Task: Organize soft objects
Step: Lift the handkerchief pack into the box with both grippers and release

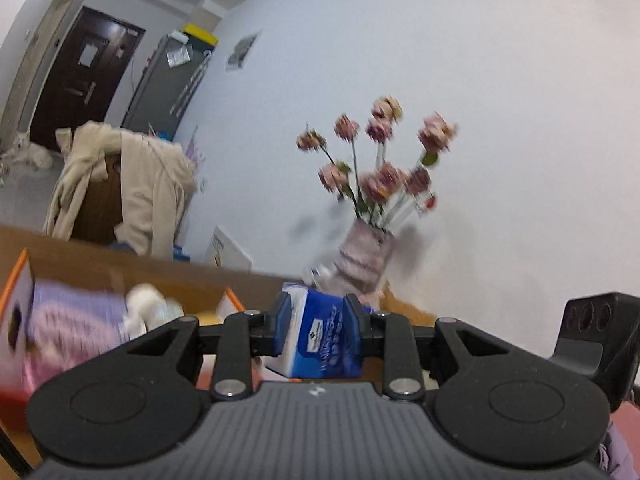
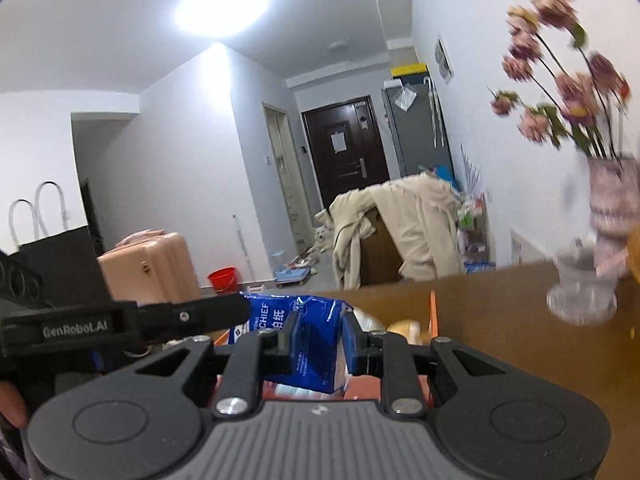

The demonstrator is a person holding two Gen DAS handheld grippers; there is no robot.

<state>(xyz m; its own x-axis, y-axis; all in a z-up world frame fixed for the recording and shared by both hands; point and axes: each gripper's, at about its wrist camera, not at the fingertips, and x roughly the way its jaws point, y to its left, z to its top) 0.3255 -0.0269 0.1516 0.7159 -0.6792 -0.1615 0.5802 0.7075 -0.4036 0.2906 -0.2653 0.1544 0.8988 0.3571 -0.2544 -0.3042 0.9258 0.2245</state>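
On my left wrist camera, my left gripper (image 1: 319, 326) has its jaws clamped on a blue tissue pack (image 1: 320, 340), one pad on each side; the pack's lower end drops behind the gripper body, so I can't see where it finishes. The printing on it is too smeared to read. To the left sits an orange-edged box (image 1: 16, 296) with a lilac knitted thing (image 1: 72, 328) and something white and fluffy (image 1: 146, 300) in it; both are blurred, and I can't tell what they are. Behind, a brown table (image 1: 120, 264) carries a vase of pink flowers (image 1: 368, 200), also motion-blurred. A cream coat (image 1: 136, 184) hangs over a chair. At the right edge a black part of my right gripper (image 1: 592, 332) pokes in, cut off by the frame.

On my right wrist camera, my right gripper (image 2: 318, 340) is also closed on the blue tissue pack (image 2: 316, 344), pads pressed into its sides, and the pack's bottom is hidden behind the gripper body. My left gripper (image 2: 224, 312) reaches in from the left, its tip against the pack's upper left end; its jaws can't be judged from here. Past the pack I can just see the orange-edged box (image 2: 433, 312), its contents mostly hidden. The vase of pink flowers (image 2: 608, 192) is cut by the right edge, with a blurred clear glass (image 2: 582, 292) beside it on the brown table (image 2: 500, 312).
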